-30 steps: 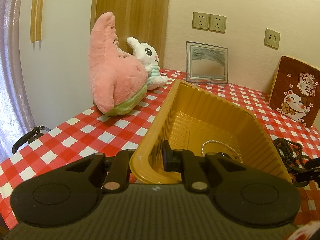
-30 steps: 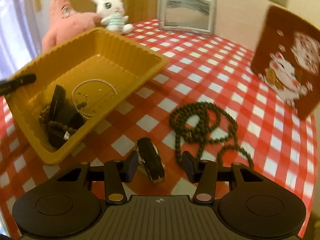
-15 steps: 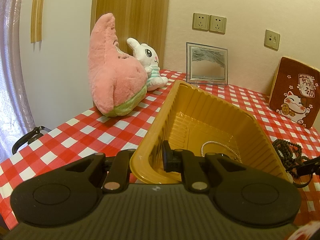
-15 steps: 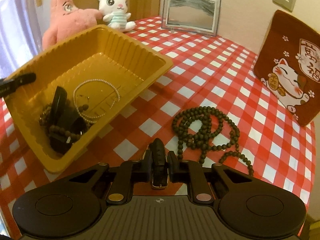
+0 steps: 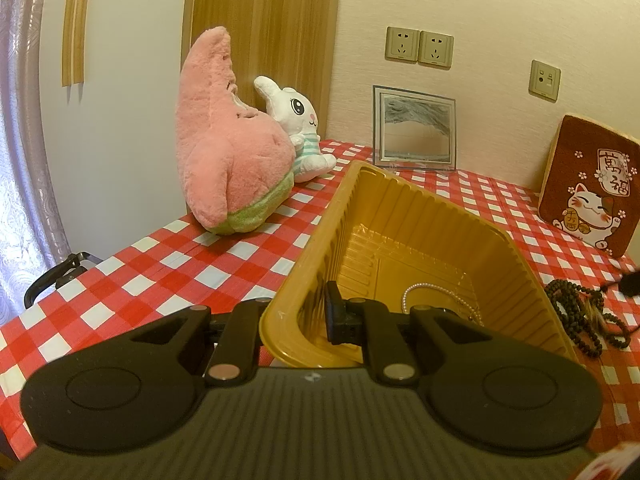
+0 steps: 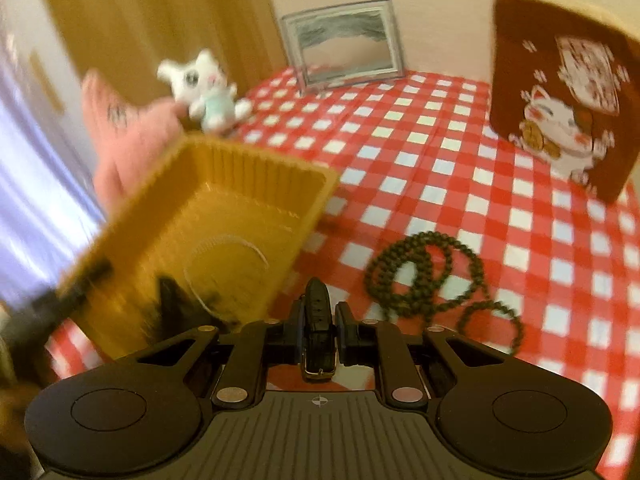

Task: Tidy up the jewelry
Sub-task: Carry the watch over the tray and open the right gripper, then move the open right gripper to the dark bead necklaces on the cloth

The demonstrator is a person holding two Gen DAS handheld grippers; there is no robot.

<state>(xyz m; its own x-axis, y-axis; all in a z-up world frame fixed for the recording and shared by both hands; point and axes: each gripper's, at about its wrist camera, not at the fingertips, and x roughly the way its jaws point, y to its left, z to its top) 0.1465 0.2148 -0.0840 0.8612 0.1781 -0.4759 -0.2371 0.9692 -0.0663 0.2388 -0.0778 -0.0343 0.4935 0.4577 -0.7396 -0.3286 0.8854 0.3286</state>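
1. The right gripper [image 6: 318, 316] pinches a black watch strap [image 6: 317, 322] between its pads, above the red-checked desk [image 6: 440, 168]. The strap's long axis runs along the fingers: its tapered tip points toward 12 o'clock and its gold buckle sits at the 6 o'clock end, nearest the camera.

2. The left gripper [image 5: 298, 312] is pressed onto the near wall of the yellow tray [image 5: 516, 264], one finger outside the rim and the black pad of the other inside. The tray's long axis runs away from this camera toward 12 o'clock.

3. In the tray lies a pearl necklace [image 5: 436, 292], looped on the floor near the gripped end (a dark heap beside it in the right wrist view is too blurred to name).

4. A string of dark wooden beads [image 6: 424, 276] lies coiled on the desk at 2 o'clock from the held strap, apart from the tray; in the left wrist view it shows at 3 o'clock.

5. At the desk's far edge stand a pink star plush [image 5: 228, 152], a white rabbit toy [image 5: 300, 132] leaning against it, a framed sand picture [image 5: 414, 130] and a lucky-cat cushion [image 5: 588, 188].
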